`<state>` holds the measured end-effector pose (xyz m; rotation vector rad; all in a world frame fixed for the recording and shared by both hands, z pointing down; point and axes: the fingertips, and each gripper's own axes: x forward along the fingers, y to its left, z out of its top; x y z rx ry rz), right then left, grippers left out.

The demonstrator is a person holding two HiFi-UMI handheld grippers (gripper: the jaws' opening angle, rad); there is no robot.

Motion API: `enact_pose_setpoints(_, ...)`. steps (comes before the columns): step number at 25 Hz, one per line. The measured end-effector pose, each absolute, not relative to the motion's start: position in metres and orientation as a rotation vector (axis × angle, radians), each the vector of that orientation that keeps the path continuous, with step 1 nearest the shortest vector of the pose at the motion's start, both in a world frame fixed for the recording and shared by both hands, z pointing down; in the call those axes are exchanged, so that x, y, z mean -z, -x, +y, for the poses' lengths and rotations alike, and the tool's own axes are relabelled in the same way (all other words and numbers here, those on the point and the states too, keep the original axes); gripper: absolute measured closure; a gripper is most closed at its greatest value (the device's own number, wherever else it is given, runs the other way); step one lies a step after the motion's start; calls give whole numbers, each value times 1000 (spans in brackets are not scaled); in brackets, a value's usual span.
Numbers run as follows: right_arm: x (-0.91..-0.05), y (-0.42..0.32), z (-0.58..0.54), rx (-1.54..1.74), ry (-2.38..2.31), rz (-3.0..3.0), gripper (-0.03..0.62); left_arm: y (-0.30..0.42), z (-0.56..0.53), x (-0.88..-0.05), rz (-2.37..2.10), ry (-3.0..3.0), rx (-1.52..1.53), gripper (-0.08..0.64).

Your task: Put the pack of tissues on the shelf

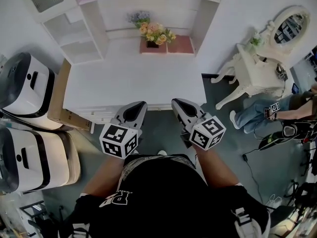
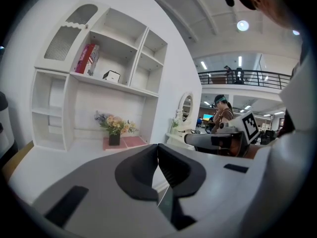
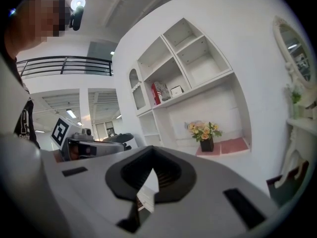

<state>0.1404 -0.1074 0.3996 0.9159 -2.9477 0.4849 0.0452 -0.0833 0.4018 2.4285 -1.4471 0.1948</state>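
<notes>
Though clenched and empty, left claw [image 1: 140, 104] and right claw [image 1: 177, 102] at near edge of table [image 1: 133, 78]

A white shelving unit [image 1: 74, 33] with open compartments stands against a white wall [image 1: 247, 14] behind a white tabletop [image 1: 133, 83], where a pot of flowers [image 1: 154, 32] stands on one of two pink mats [image 1: 181, 44]. On the dark grey-green floor [image 1: 223, 138] to the right is an ornate white dressing table [image 1: 255, 71] with an oval mirror [image 1: 291, 28]; to the left are two white-and-black appliances [image 1: 22, 90] and a cardboard box [image 1: 58, 95]. Overhead, the gripper views show round ceiling lights [image 2: 242, 25] and a railed upper gallery [image 2: 237, 75].
</notes>
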Motion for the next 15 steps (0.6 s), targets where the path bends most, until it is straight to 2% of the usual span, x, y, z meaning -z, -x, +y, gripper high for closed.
enact_pose_setpoints(15, -399, -103, -98, -489, -997, -2911, 584, -6, -85, -399, -1377, -2455, -221, 546)
